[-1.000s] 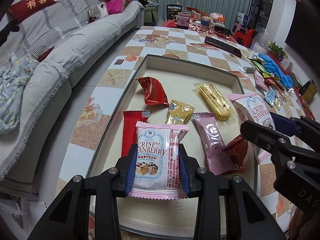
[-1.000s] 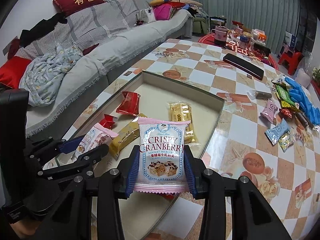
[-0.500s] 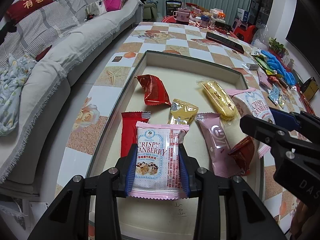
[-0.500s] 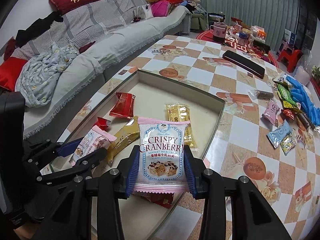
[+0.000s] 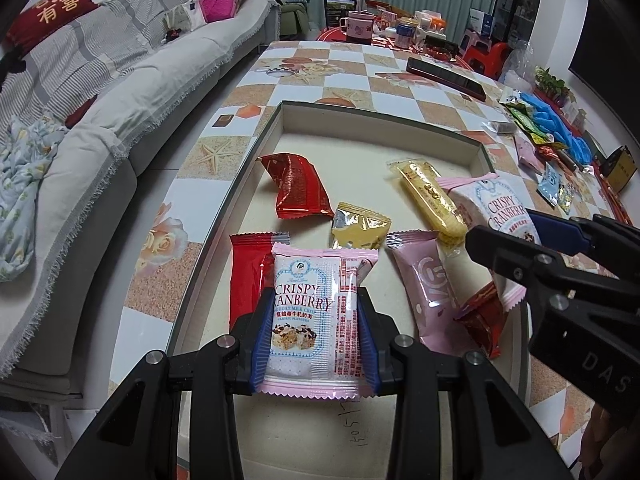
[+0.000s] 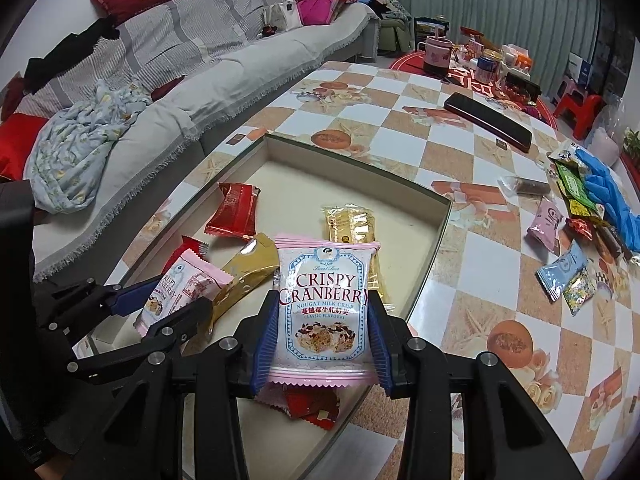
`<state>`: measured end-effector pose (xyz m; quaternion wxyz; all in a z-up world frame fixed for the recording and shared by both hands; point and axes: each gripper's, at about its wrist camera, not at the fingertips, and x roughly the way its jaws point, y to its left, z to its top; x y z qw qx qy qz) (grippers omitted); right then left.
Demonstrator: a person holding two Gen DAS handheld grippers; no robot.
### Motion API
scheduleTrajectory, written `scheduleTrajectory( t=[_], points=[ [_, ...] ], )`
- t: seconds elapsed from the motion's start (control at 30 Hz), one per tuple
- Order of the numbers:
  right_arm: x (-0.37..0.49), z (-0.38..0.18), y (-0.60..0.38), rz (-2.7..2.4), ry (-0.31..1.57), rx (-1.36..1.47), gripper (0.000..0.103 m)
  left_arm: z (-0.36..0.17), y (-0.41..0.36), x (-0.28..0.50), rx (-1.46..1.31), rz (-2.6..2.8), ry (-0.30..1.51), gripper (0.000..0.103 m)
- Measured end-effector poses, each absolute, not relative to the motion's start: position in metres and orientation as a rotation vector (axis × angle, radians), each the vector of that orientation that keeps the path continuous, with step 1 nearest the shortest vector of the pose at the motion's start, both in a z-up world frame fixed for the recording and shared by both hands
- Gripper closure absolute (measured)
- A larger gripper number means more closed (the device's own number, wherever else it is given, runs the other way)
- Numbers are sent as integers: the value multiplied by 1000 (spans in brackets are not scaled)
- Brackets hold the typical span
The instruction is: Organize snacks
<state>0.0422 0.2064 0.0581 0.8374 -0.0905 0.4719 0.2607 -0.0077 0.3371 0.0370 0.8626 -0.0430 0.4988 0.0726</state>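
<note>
Over the shallow beige tray [image 5: 256, 152] on the checkered table [image 5: 352, 60], both grippers hold a snack apiece. The left gripper [image 5: 314, 326] is clamped on a pink Crispy Cranberry packet [image 5: 310, 312], its blue pads [image 5: 262, 336] pressed against the packet's two long sides — the packet stands lengthwise between the fingers, above the near end of the tray. The right gripper [image 6: 322, 326] is likewise closed on a second Crispy Cranberry packet [image 6: 324, 308], held face-up above the tray's near right corner. In the left wrist view the right gripper shows at the right edge, its packet [image 5: 502, 210] partly hidden behind the black fingers. Lying loose in the tray are a crumpled red wrapper [image 5: 298, 186] towards the far left, a small gold sachet [image 5: 360, 228] in the middle, a long yellow bar [image 5: 432, 200] to its right, a flat red packet [image 5: 246, 276] just beside and partly under the left gripper's packet, a pink bar [image 5: 434, 292], and a small dark red wrapper [image 5: 482, 316] touching the pink bar's near end. Outside the tray, well to the right on the table, sits a scatter of other snacks [image 6: 572, 276] — pink, light blue and green packets — next to a blue glove [image 6: 612, 200]. A dark phone [image 6: 488, 120] lies further back on the table, and a grey sofa [image 6: 200, 80] runs along the left.
</note>
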Motion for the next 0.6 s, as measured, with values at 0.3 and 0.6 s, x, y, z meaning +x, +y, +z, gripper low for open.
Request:
scheduleTrajectory(
  t=[0.3, 0.6],
  points=[
    [47, 56, 211, 549, 1006, -195, 60, 35, 338, -4, -89, 145, 1054, 62],
    [50, 56, 214, 548, 1007, -196, 60, 34, 336, -2, -80, 144, 1058, 62]
  ],
)
